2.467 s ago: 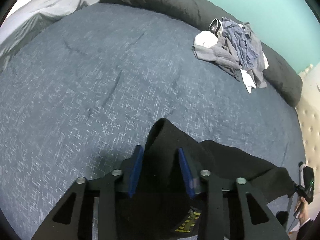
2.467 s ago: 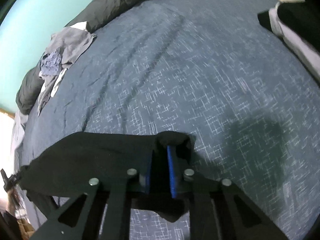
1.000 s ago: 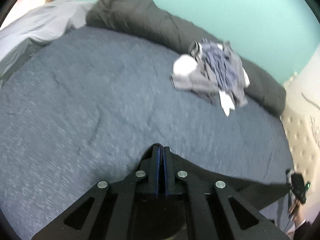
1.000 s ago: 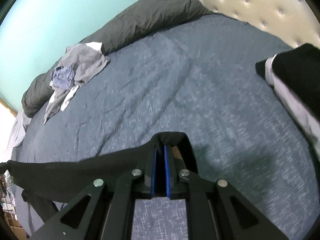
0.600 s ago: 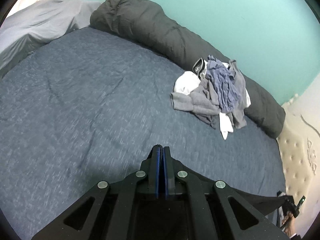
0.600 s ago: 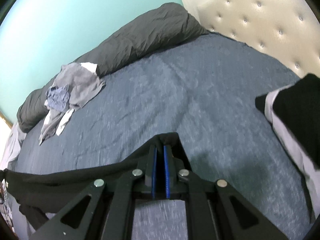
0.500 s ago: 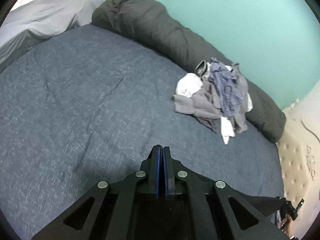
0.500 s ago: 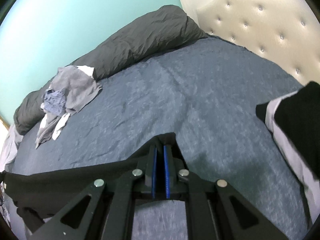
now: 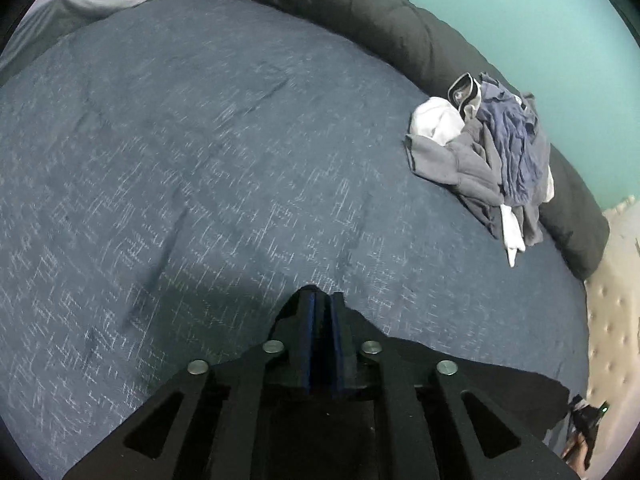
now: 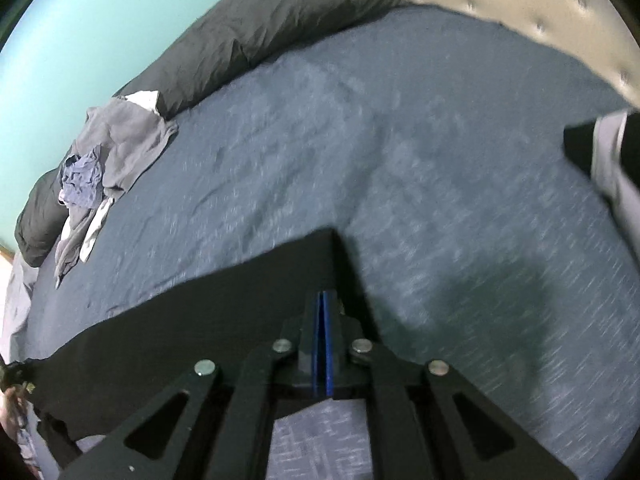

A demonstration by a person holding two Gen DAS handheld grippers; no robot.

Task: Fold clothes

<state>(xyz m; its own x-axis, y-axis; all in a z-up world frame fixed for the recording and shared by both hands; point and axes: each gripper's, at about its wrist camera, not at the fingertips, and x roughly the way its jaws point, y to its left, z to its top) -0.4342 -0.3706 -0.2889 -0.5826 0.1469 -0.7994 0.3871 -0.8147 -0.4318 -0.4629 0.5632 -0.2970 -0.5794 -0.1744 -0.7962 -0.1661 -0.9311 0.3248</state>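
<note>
1. Black-framed left gripper (image 9: 323, 300) angled steeply down at the bed, blue pads parted by a narrow gap after just easing apart; dark cloth in that gap, pad contact impossible to judge.
2. Right gripper (image 10: 323, 300) tilted down likewise, blue pads pressed flat together, clenched on the black garment (image 10: 192, 320) at its corner.
3. Matte, limp, stretched as a broad band between both grippers, low over the blue bedspread (image 9: 200, 160).
4. Woven, white-flecked, lightly creased bedspread under the garment.
5. Beyond the garment, crumpled grey, blue and white clothes pile (image 9: 492, 152) against a puffy charcoal duvet roll (image 9: 360, 12).
6. Right of the garment, stacked black-and-white folded items (image 10: 608, 156); tufted cream headboard (image 10: 520, 4) behind.
</note>
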